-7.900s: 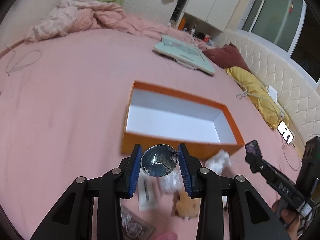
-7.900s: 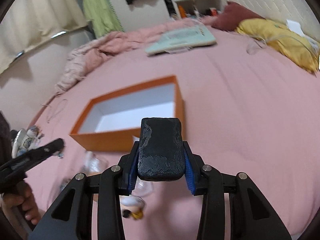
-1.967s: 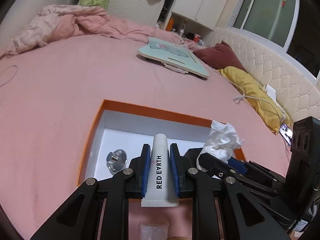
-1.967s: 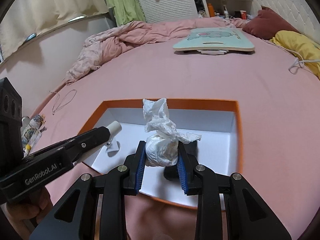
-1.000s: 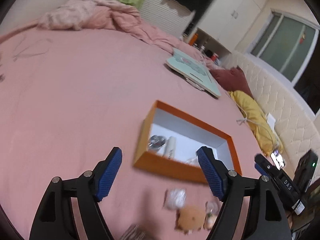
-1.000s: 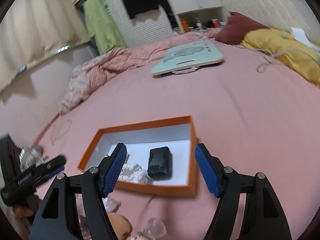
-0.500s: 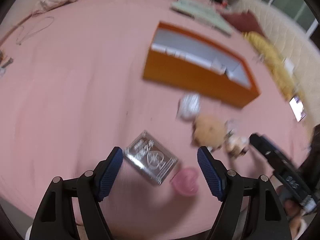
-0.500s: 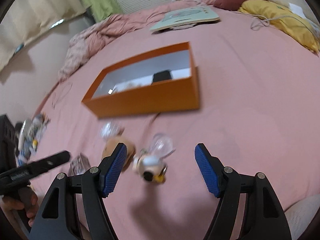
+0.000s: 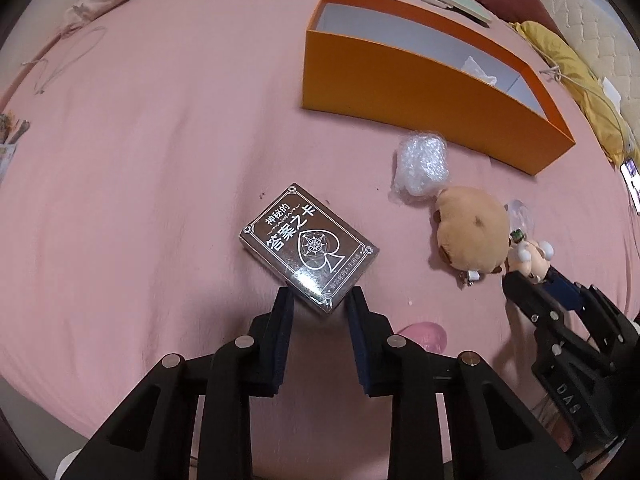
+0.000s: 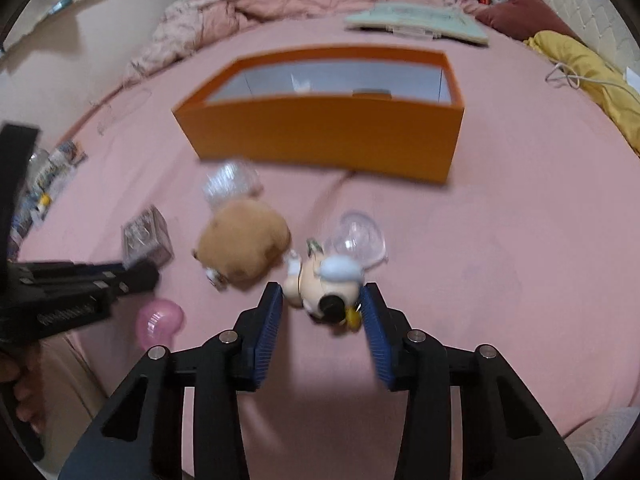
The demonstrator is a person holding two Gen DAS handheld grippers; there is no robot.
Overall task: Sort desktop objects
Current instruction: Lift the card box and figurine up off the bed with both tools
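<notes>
A: The dark, film-wrapped rectangular card box (image 9: 309, 243) lies flat on the pink bed sheet (image 9: 140, 160), in front of the orange open-top cardboard box (image 9: 420, 92). The left hand-held gripper (image 9: 320, 308) has just been closing; its pads sit on the box's near corner.

B: A corner bite is weak. It should push further in so the pads span the box's short sides before the lift.

A: The right hand-held gripper (image 10: 322, 312) has also been closing. The small cream duck-like figurine with a clear bubble (image 10: 332, 280) is between its pads, which look to be touching it, but the picture is blurred.

B: The figurine is rounded and likely slippery, so it should squeeze at the body, not the bubble.

A: The tan round plush toy (image 10: 244, 244) sits just beside the figurine.

B: Then lift straight up to clear the plush, then over the orange wall.
</notes>
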